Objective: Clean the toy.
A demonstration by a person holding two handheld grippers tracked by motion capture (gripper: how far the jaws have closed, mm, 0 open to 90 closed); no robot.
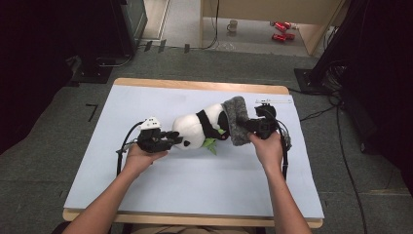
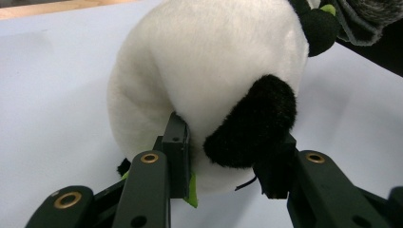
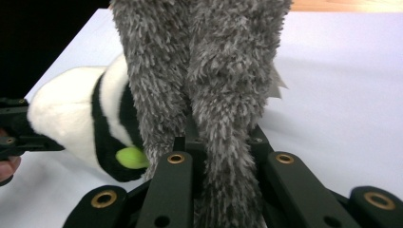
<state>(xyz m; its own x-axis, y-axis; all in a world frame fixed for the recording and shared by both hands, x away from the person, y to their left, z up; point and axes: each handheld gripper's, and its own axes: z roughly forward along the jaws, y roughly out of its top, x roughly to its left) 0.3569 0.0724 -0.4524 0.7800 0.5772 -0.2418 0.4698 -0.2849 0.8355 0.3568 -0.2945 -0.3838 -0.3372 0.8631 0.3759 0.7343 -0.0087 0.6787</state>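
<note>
A plush panda [image 1: 197, 127] lies on its side on the pale blue table mat [image 1: 195, 175], its head inside a grey fuzzy hat [image 1: 236, 119]. My left gripper [image 1: 171, 139] is shut on the panda's black foot [image 2: 254, 128] at the rump end, with white belly fur [image 2: 204, 61] bulging over the jaws. My right gripper [image 1: 251, 127] is shut on a fold of the grey hat [image 3: 223, 95], pinched between the jaws. In the right gripper view the panda [image 3: 71, 114] lies to the left with a green patch [image 3: 130, 157] by its black arm.
The mat covers a wooden table [image 1: 195, 85]. Green leaf pieces [image 1: 210, 145] stick out under the panda. A white strip [image 1: 274, 101] lies at the mat's far right. On the floor beyond stand a mug [image 1: 233, 25] and red cans [image 1: 281, 30].
</note>
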